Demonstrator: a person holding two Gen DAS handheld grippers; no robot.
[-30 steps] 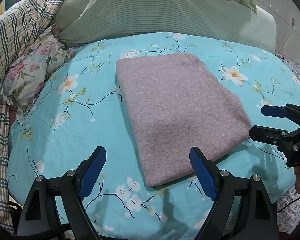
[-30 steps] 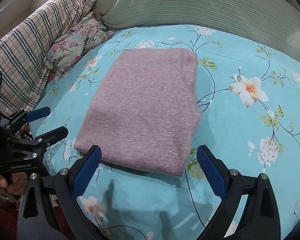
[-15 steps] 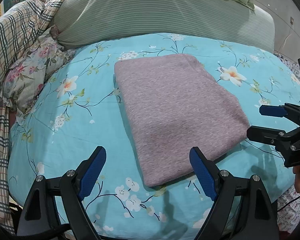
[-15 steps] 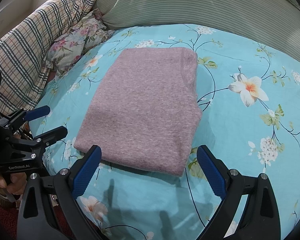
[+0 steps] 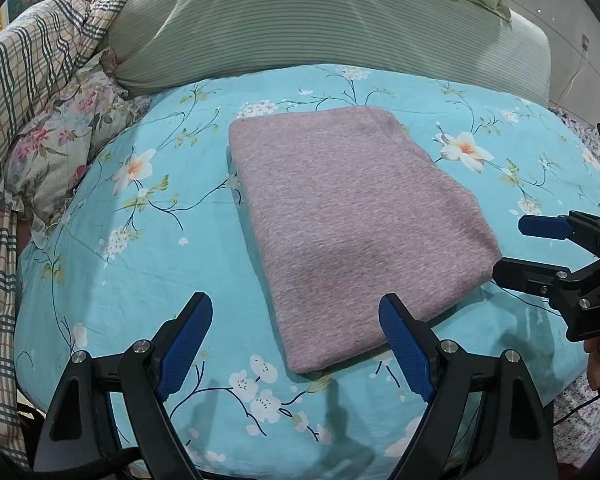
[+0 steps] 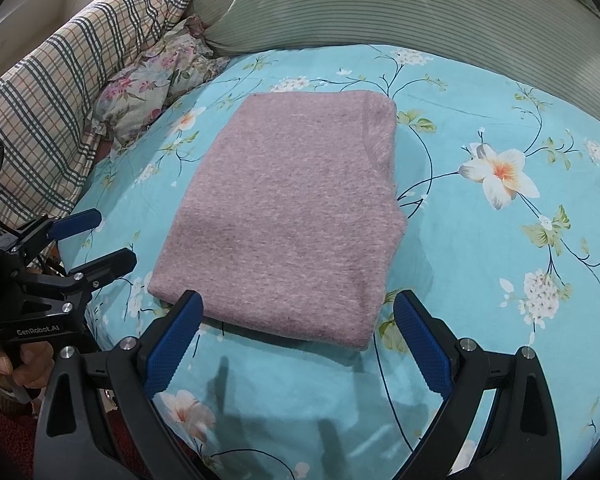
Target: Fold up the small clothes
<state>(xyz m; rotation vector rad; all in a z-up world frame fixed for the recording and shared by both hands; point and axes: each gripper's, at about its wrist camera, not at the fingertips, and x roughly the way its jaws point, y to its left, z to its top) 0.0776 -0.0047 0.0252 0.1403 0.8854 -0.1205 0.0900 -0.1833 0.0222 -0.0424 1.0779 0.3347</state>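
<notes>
A mauve knitted garment [image 5: 352,216] lies folded into a flat rectangle on the turquoise floral bedsheet [image 5: 140,240]; it also shows in the right wrist view [image 6: 288,224]. My left gripper [image 5: 296,312] is open and empty, held just short of the garment's near left corner. My right gripper [image 6: 298,308] is open and empty, held above the garment's near edge. Each gripper shows in the other's view: the right one [image 5: 512,248] at the garment's right side, the left one [image 6: 116,240] at its left side.
A green striped pillow [image 5: 300,24] lies behind the garment. A checked blanket [image 5: 28,80] and a floral cloth [image 5: 64,144] are piled on the left. The bed's front edge [image 5: 260,468] drops off just under the grippers.
Both grippers have drifted only slightly; the view of the garment shifts a little. The garment has not moved and both grippers stay open.
</notes>
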